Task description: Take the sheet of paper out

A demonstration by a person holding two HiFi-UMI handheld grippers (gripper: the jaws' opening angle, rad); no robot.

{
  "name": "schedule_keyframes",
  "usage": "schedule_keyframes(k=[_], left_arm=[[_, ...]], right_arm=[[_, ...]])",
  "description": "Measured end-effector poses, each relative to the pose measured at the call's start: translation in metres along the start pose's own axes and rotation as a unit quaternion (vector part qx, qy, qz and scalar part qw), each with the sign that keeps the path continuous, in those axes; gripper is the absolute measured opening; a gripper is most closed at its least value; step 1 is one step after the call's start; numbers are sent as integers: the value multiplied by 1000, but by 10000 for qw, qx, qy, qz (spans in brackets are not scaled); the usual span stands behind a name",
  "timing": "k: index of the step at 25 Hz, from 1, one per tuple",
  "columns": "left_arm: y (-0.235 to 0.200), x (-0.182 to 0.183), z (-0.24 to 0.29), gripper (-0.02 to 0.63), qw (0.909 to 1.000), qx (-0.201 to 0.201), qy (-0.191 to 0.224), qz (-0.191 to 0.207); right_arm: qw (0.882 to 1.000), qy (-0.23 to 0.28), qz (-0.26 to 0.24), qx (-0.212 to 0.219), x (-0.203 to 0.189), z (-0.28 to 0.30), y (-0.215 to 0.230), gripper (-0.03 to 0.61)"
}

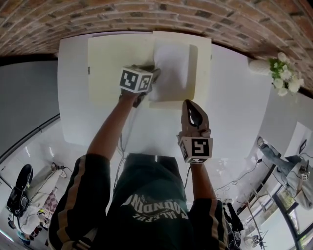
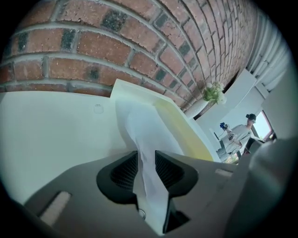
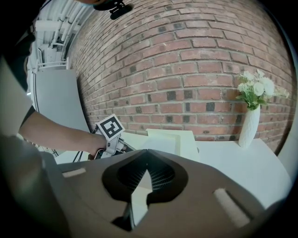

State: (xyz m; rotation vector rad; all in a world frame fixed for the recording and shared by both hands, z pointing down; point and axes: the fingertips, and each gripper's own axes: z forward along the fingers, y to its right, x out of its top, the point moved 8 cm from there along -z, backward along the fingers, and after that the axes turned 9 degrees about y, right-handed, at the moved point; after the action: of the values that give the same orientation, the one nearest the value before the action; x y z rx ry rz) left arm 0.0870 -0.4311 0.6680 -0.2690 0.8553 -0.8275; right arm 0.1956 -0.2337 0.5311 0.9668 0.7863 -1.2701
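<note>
sheet of paper [image 1: 168,68]: white, curled | left gripper [image 2: 146,162]: jaws apart astride it, seemingly loose | right gripper [image 3: 145,171]: closed

The sheet of paper [image 1: 168,68] is white, the folder [image 1: 110,68] pale yellow, the bench [image 1: 234,112] white, the wall [image 1: 146,14] red-brown brick crossed by pale mortar lines, the flowers [image 3: 255,88] white with green leaves, their vase [image 3: 249,128] white.

- Bright, even light; the white tabletop [image 1: 234,97] glares almost to washout.
- The sheet of paper [image 1: 168,68] throws a soft grey shadow rightward.
- Fisheye bends the brick wall [image 3: 186,60]; both gripper views' corners go black.
</note>
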Motion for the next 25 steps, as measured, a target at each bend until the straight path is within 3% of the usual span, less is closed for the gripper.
schedule_keyframes(k=[6, 10, 25], left_arm=[[1, -2, 7, 92, 9995, 167, -143, 227], [-3, -2, 7, 14, 9984, 406, -129, 364], [-6, -1, -7, 11, 9981, 455, -6, 418]], right_arm=[[10000, -52, -17, -28, -5, -2, 4, 0], [10000, -44, 18, -50, -5, -3, 6, 0], [10000, -34, 89, -9, -6, -6, 2, 0]])
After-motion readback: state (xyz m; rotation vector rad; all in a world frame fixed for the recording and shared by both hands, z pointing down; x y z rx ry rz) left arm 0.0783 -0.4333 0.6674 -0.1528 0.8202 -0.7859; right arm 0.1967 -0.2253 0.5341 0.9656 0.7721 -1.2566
